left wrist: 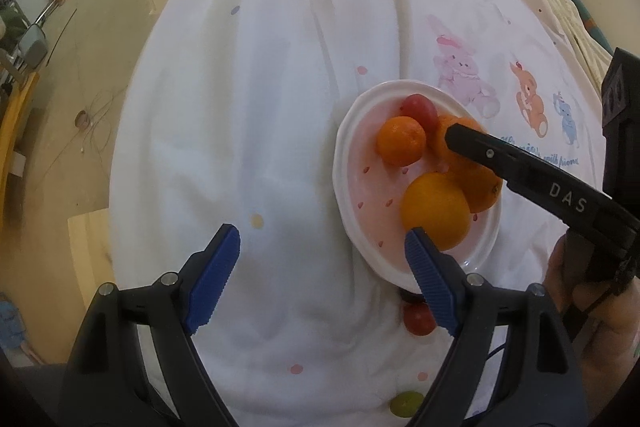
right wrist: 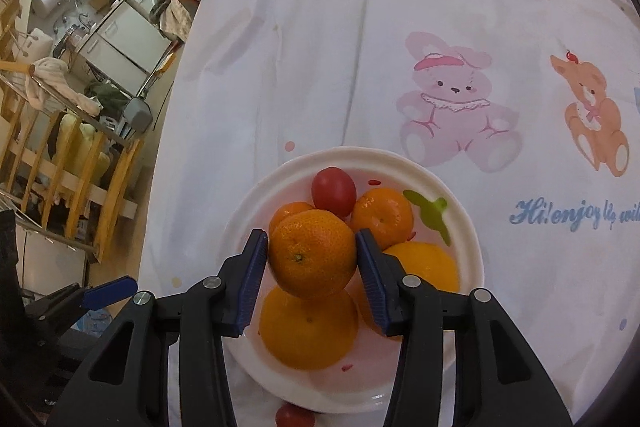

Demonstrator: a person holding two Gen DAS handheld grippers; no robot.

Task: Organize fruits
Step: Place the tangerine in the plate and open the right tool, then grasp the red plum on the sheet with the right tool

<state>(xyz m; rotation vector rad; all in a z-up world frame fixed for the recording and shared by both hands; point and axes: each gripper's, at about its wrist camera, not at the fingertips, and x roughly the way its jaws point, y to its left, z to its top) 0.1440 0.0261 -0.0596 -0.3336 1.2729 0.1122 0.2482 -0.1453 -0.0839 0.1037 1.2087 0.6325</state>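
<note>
A white plate on the white cloth holds several oranges and a red tomato. My right gripper is shut on an orange and holds it above the plate, over a larger orange. In the left wrist view the plate shows with the tomato, and the right gripper's finger lies over the held orange. My left gripper is open and empty at the plate's near left edge. A second red tomato lies on the cloth beside the plate.
The cloth bears printed bears and text at the right. A green patch shows on the cloth near my left gripper. The cloth's left edge drops to a floor with furniture.
</note>
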